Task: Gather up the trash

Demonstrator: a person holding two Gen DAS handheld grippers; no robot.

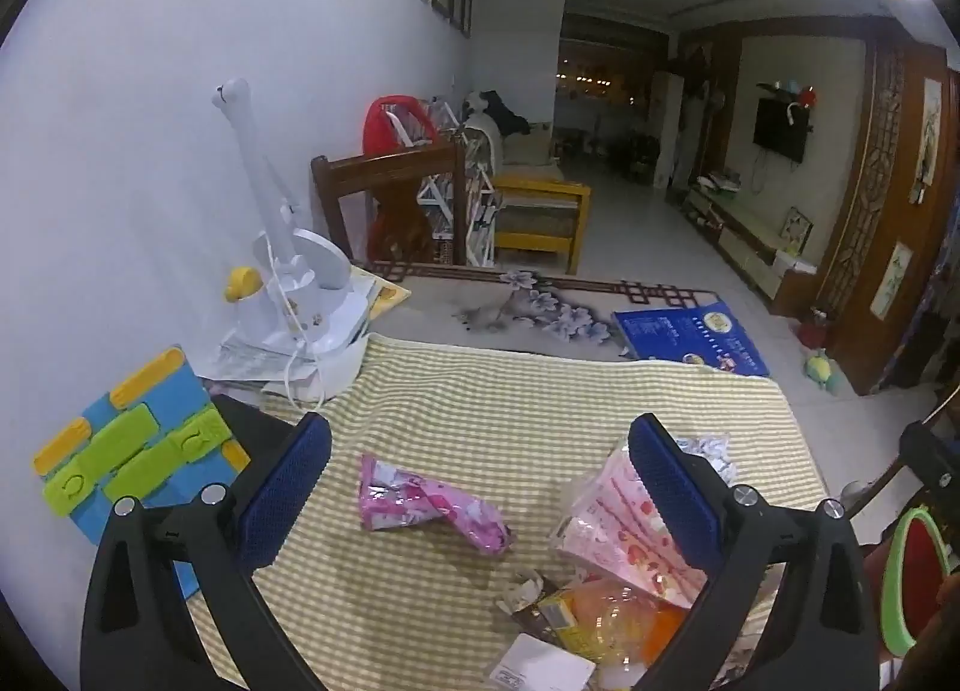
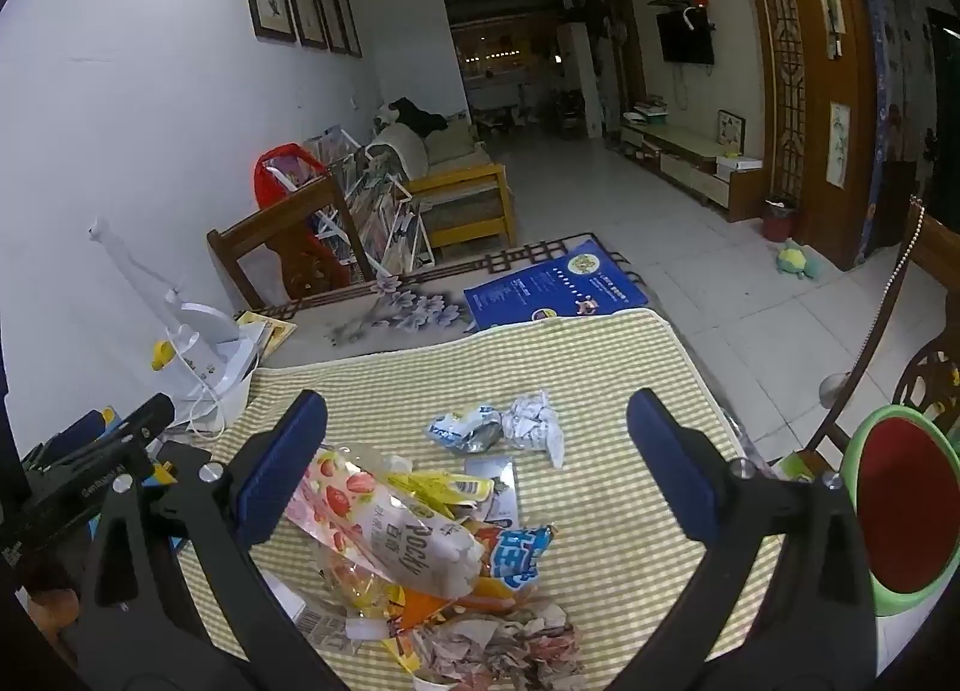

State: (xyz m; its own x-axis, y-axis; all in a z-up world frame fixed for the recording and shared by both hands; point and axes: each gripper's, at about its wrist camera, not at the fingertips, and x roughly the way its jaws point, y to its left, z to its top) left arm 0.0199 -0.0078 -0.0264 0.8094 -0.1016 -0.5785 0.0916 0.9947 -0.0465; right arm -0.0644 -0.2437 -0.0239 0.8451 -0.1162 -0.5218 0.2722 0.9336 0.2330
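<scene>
While spread wide over the counter [image 1: 600,385], left hand-held gripper [image 1: 480,487] released, nothing between the blue pads; right hand-held gripper [image 2: 477,451] likewise released and bare.

Readable on the trash: "Pocky" in dark letters on the strawberry-print wrapper [image 2: 384,517], running along its length. Long axis of that wrapper from far left to near right in the right wrist view, printed end toward the near right, lying atop the heap just beside the left-side finger [image 2: 282,469]. Blue-and-white wrapper [image 2: 516,559] just right of it with large white characters, too distorted to read. Yellow wrapper [image 2: 438,487] tucked behind, print illegible. Crumpled brownish paper [image 2: 504,649] at the near edge of the heap.

Farther on, silver-blue foil wrapper [image 2: 465,430] touching a crumpled white paper ball [image 2: 534,427], both lying between the two fingers in the right view, apart from the main heap.

In the left wrist view, pink wrapper [image 1: 429,502] lying alone on the checked yellow cloth [image 1: 510,391], long axis left to right, dipping nearer at the right end; cartoon print, possibly lettering, not legible. White label [image 1: 540,670] at the near edge, barcode-like marks only.

Blue book [image 1: 690,337] at the far right of the counter, small white text unreadable. Green-rimmed red bin [image 2: 906,511] at the right, off the counter edge.
</scene>
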